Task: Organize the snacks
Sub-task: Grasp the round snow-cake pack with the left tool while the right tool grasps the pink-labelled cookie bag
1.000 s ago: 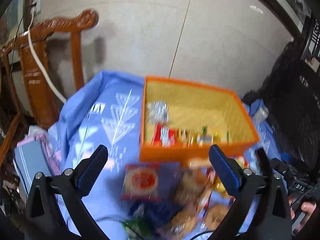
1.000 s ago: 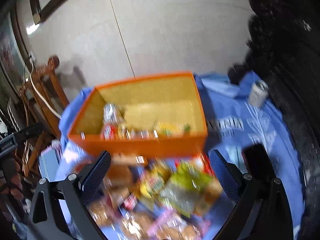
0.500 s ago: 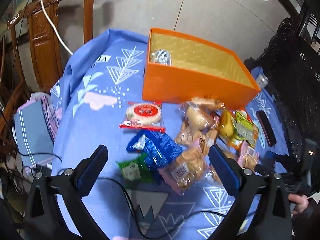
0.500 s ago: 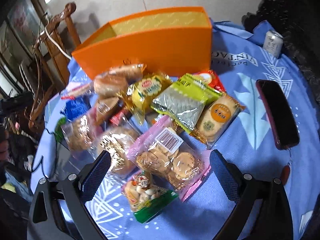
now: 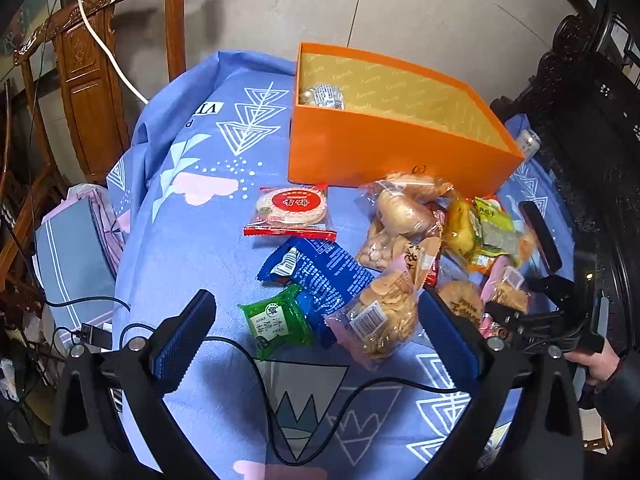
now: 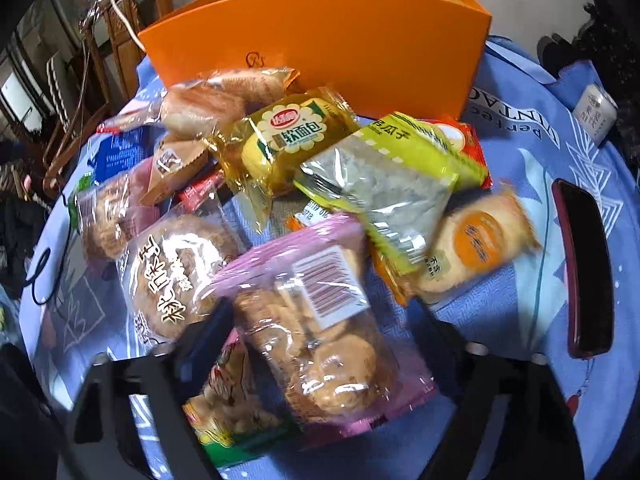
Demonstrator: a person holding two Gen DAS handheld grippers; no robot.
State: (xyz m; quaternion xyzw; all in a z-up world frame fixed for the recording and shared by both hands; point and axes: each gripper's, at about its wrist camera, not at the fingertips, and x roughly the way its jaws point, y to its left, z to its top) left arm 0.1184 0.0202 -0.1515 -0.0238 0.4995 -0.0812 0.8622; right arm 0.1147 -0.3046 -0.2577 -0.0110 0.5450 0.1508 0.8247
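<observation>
An orange box (image 5: 400, 148) stands at the back of the blue tablecloth (image 5: 208, 248), with a silver packet (image 5: 326, 96) inside. Several snack packets lie in front of it. My left gripper (image 5: 316, 328) is open above a green packet (image 5: 276, 320) and a pink cookie bag (image 5: 384, 316). My right gripper (image 6: 320, 328) is open and low, its jaws on either side of a pink cookie bag (image 6: 320, 320). The orange box (image 6: 328, 36) also shows in the right wrist view. The right gripper also shows in the left wrist view (image 5: 536, 312).
A dark phone (image 6: 584, 268) lies at the right on the cloth, a small white can (image 6: 596, 114) behind it. A wooden chair (image 5: 92, 80) stands at the left of the table. A black cable (image 5: 280, 400) runs across the cloth's front.
Both grippers have come down and back from the orange box toward the snack pile. The right gripper has dropped close around the pink cookie bag.
</observation>
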